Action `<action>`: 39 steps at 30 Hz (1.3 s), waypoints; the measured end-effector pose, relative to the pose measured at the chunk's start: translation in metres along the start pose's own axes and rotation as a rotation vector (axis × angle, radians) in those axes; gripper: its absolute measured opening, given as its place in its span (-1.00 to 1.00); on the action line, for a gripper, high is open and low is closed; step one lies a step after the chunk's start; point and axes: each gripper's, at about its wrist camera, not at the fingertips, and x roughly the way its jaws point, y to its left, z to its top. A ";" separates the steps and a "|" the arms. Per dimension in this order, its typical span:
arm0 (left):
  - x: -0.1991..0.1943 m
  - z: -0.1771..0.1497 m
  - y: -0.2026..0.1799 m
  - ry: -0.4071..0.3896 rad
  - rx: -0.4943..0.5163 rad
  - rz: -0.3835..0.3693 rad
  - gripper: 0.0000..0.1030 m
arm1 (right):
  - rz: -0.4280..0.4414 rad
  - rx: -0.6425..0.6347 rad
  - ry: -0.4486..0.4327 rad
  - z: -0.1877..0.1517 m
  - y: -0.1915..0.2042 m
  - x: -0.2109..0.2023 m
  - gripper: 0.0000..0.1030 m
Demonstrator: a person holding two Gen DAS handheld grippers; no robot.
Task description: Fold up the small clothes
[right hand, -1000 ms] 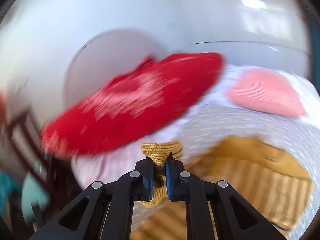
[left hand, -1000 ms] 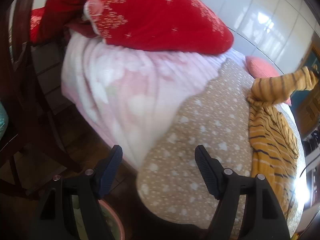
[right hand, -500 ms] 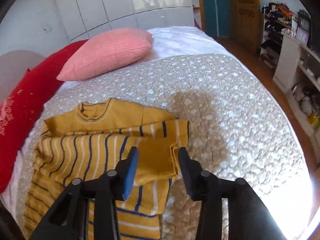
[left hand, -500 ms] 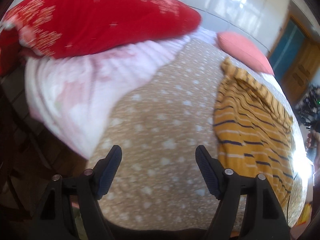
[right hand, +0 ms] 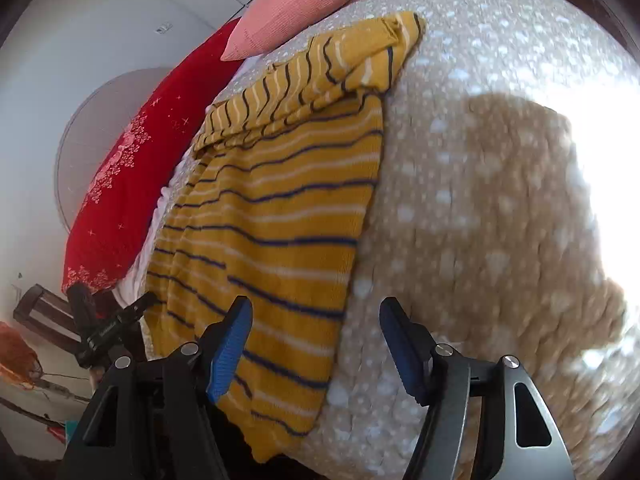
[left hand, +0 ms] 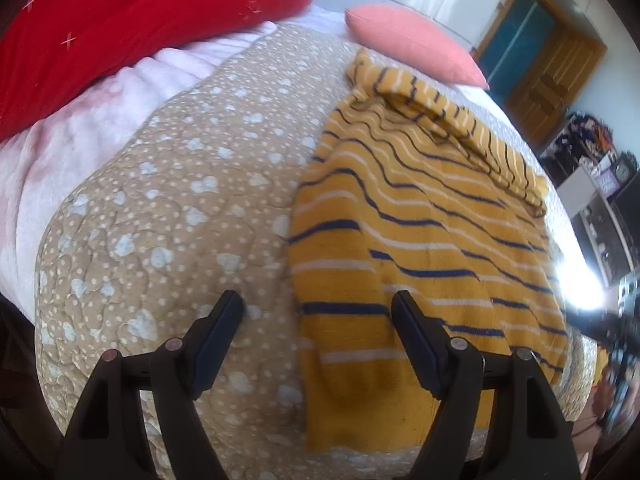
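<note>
Blue-padded, the right gripper [right hand: 316,344] gapes wide and empty over the sweater's edge; the left gripper [left hand: 318,330] (black pads) is spread equally wide. The yellow striped sweater [left hand: 420,216] lies flat on the beige dotted quilt [left hand: 180,184], sleeve folded across.

Right gripper [right hand: 316,340] released sweater [right hand: 280,216] sleeve.
</note>
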 end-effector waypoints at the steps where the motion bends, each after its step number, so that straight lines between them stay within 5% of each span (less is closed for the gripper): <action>1: -0.002 -0.001 -0.004 0.003 0.010 -0.020 0.28 | 0.036 0.008 -0.008 -0.010 0.000 0.002 0.40; 2: -0.004 -0.003 -0.007 0.017 0.021 -0.057 -0.06 | 0.070 0.012 -0.013 -0.018 0.002 0.006 0.40; 3: -0.003 -0.004 -0.010 0.035 0.029 -0.088 -0.18 | 0.104 0.012 -0.019 -0.026 0.005 0.009 0.40; 6: -0.002 -0.010 -0.020 0.034 0.068 -0.081 -0.20 | 0.181 0.010 -0.039 -0.045 0.012 0.018 0.40; 10: 0.008 -0.011 -0.022 0.033 0.037 -0.154 0.46 | 0.253 0.046 -0.106 -0.061 0.013 0.028 0.40; 12: 0.013 -0.009 -0.027 0.037 0.035 -0.124 0.47 | 0.236 0.043 -0.140 -0.067 0.016 0.031 0.33; 13: 0.015 -0.008 -0.034 0.043 0.055 -0.079 0.34 | 0.207 0.040 -0.144 -0.070 0.018 0.033 -0.09; 14: 0.014 -0.008 -0.039 0.043 0.070 -0.027 -0.29 | 0.183 0.044 -0.130 -0.069 0.019 0.037 -0.48; 15: 0.015 -0.008 -0.043 0.051 0.082 0.020 -0.61 | 0.191 0.071 -0.106 -0.068 0.014 0.042 -0.79; 16: 0.012 -0.008 -0.046 0.063 0.069 0.008 -0.79 | 0.223 0.100 -0.109 -0.065 0.009 0.042 -0.80; 25: -0.054 -0.053 -0.067 0.011 0.067 -0.003 -0.84 | 0.288 0.063 -0.173 -0.078 0.001 -0.022 -0.81; 30: -0.042 -0.082 -0.050 0.073 0.019 -0.013 -0.79 | 0.164 0.076 -0.157 -0.101 -0.017 -0.035 -0.73; 33: -0.052 -0.090 -0.039 0.064 -0.006 -0.031 -0.70 | 0.108 0.050 -0.198 -0.108 -0.017 -0.057 -0.65; 36: -0.074 -0.087 -0.035 -0.003 0.004 -0.013 -0.26 | 0.067 0.013 -0.253 -0.100 -0.012 -0.078 -0.17; 39: -0.096 -0.080 -0.037 -0.084 0.027 -0.018 -0.08 | 0.012 -0.031 -0.248 -0.076 -0.001 -0.081 -0.12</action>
